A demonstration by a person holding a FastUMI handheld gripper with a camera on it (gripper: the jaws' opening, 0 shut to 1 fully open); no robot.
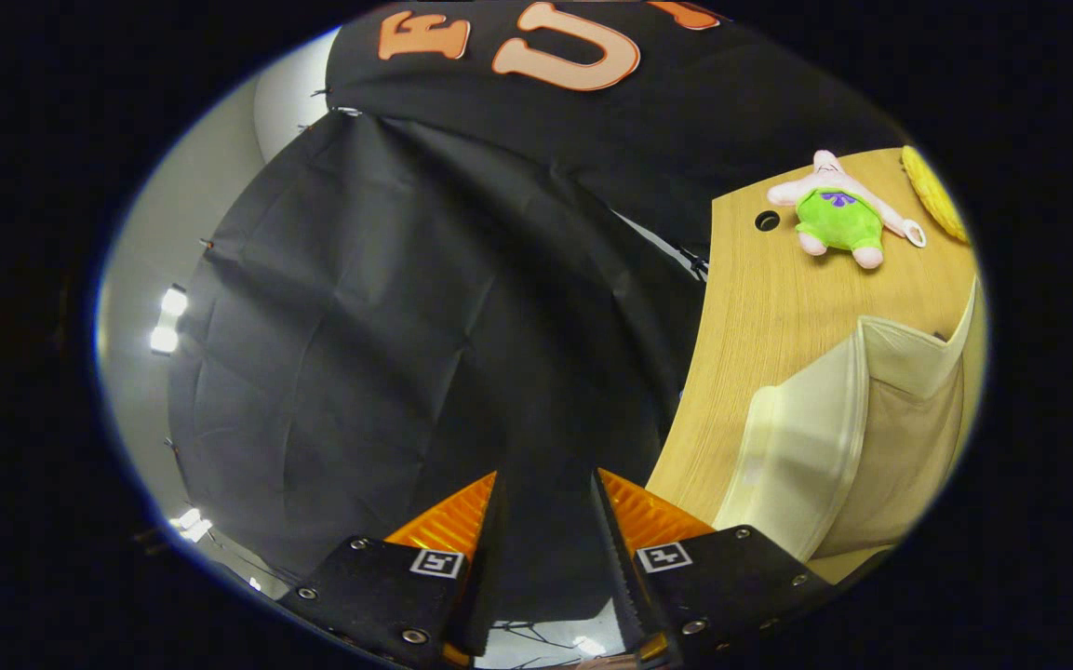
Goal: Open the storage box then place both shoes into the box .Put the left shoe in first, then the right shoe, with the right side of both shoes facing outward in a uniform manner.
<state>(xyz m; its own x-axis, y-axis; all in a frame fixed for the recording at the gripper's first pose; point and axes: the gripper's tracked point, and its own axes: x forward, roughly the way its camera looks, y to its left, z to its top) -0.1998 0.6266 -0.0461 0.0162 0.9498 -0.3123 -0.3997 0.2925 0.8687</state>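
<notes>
Gripper view: light wooden tabletop [769,316] before black cloth wall [387,354]; cream storage box [834,428] beside the fingers, pink-and-green plush toy [838,216] beyond. Gripper [545,484] parted, empty, aimed at cloth.

Staged recording booth, not a lived-in home: black cloth wall [424,307] hung as a backdrop with creases and clips along its edge, plain pale room wall [140,242] behind it, bright studio-type lamps [168,321] by the cloth's edge. Light wood tabletop [769,307] with a cable hole, a plush toy [838,212] and a cream storage box [834,437] set out on it as props
</notes>
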